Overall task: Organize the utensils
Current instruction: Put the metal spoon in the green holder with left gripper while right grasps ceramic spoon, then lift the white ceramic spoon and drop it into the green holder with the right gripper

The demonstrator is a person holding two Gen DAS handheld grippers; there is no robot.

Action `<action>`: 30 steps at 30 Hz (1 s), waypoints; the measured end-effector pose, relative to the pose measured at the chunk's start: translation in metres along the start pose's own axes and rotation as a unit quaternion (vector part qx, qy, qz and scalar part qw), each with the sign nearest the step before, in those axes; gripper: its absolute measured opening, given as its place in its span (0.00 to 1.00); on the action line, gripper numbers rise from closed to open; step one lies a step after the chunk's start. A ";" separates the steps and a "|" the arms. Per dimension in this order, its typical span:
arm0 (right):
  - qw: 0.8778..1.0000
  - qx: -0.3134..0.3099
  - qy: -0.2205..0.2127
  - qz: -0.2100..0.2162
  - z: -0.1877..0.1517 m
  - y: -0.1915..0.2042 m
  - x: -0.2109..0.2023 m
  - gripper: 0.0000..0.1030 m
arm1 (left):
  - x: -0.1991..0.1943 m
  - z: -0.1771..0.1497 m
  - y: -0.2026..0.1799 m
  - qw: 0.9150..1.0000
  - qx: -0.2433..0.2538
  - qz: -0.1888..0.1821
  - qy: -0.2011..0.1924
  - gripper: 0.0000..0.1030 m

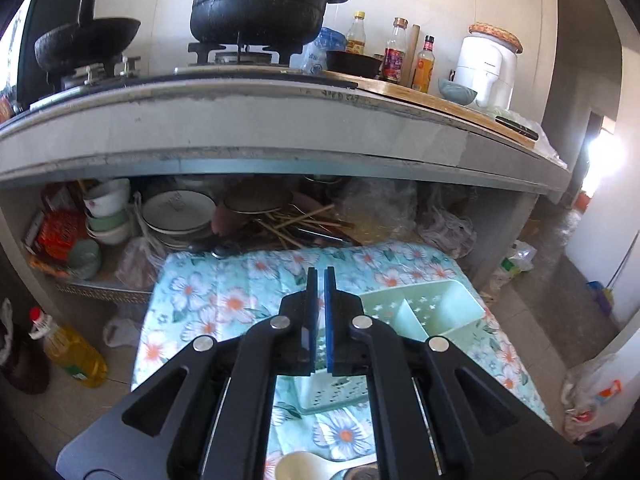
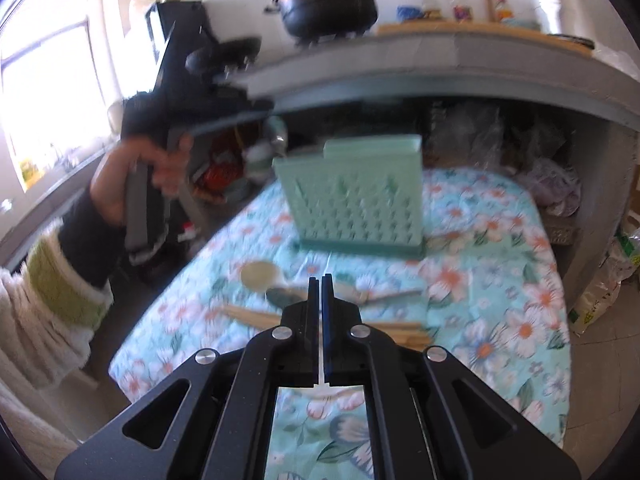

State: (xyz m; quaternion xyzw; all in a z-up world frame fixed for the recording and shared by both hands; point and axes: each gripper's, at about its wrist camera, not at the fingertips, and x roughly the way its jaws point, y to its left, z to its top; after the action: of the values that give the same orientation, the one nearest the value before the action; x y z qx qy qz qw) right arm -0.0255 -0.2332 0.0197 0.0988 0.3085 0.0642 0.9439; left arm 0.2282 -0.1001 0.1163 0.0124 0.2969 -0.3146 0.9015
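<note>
On floral cloth (image 2: 480,216), unlabelled green caddy (image 2: 352,200)

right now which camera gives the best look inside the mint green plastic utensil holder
The left wrist view: it looks down into the mint green plastic utensil holder, showing its divider and open compartments, though the left hand-held gripper covers part. The right wrist view, blurred, shows only its perforated outer wall.

A black pot (image 1: 258,4) and wok (image 1: 86,44) sit on the stove far above the jaws; stacked bowls (image 1: 107,212) lie upper left; an oil bottle (image 1: 68,350) stands far left.
</note>
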 end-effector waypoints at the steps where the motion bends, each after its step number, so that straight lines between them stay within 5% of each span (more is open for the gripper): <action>1: 1.000 -0.011 0.012 0.004 -0.006 0.004 0.007 0.08 | 0.001 -0.003 0.000 1.000 -0.004 -0.007 0.002 0.03; 3: 0.999 -0.034 0.038 -0.003 -0.019 0.012 0.023 0.27 | 0.000 -0.009 0.000 1.000 -0.013 -0.018 0.001 0.14; 6: 0.994 -0.088 0.064 -0.009 -0.039 0.029 0.045 0.37 | -0.006 -0.017 -0.002 0.999 -0.015 -0.030 -0.011 0.24; 11: 0.978 -0.182 0.092 -0.049 -0.058 0.058 0.071 0.38 | -0.026 -0.033 0.000 0.999 -0.013 -0.023 -0.031 0.40; 16: 0.949 -0.268 0.106 -0.128 -0.074 0.078 0.095 0.38 | -0.048 -0.057 0.019 0.999 -0.032 -0.009 -0.039 0.48; 19: 0.938 -0.284 0.120 -0.158 -0.082 0.083 0.103 0.14 | -0.056 -0.073 0.032 0.998 -0.053 -0.002 -0.037 0.49; 25: 0.946 -0.274 0.101 -0.141 -0.074 0.098 0.065 0.07 | -0.058 -0.106 0.054 0.996 -0.092 0.007 -0.013 0.51; 30: 0.972 -0.207 0.058 -0.093 -0.028 0.089 0.005 0.03 | -0.055 -0.126 0.061 0.993 -0.114 0.000 0.000 0.55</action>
State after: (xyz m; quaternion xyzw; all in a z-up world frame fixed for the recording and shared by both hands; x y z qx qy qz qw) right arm -0.0440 -0.1414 0.0147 -0.1319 0.3504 0.0444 0.9262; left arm 0.1625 0.0065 0.0325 -0.0905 0.3313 -0.2786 0.8969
